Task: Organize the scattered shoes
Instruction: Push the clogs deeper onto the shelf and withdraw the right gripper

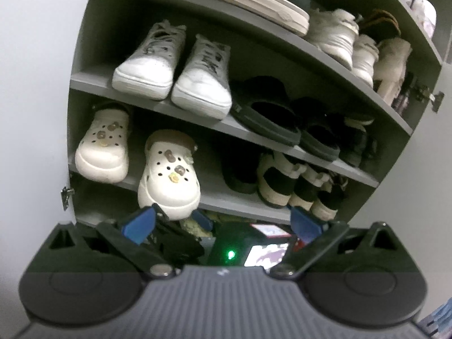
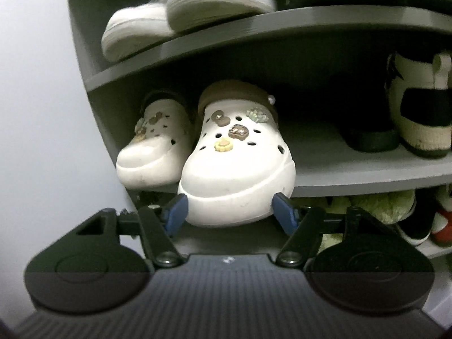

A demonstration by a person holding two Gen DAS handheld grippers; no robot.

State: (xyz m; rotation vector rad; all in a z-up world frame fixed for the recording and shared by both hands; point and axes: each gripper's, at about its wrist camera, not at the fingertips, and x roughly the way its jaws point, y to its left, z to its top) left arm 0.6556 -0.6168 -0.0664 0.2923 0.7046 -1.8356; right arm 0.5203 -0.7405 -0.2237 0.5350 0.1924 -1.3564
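A white clog with charms (image 2: 237,166) juts toe-first over the edge of a grey shelf (image 2: 367,189); its twin (image 2: 154,155) stands just left of it and farther in. My right gripper (image 2: 228,210) has its blue pads against both sides of the jutting clog's toe, shut on it. In the left wrist view the same clog (image 1: 169,178) and its twin (image 1: 103,147) sit on that shelf. My left gripper (image 1: 223,223) hangs open below and in front of the shelf with no shoe between its fingers. Part of the right gripper (image 1: 180,234) shows under the clog.
The grey cabinet (image 1: 84,56) has several shelves packed with shoes: white sneakers (image 1: 172,70), black slippers (image 1: 271,115), and black-and-cream shoes (image 1: 285,180) right of the clogs. Below lie a box (image 1: 268,243) and plush slippers (image 2: 389,206). A white wall lies left.
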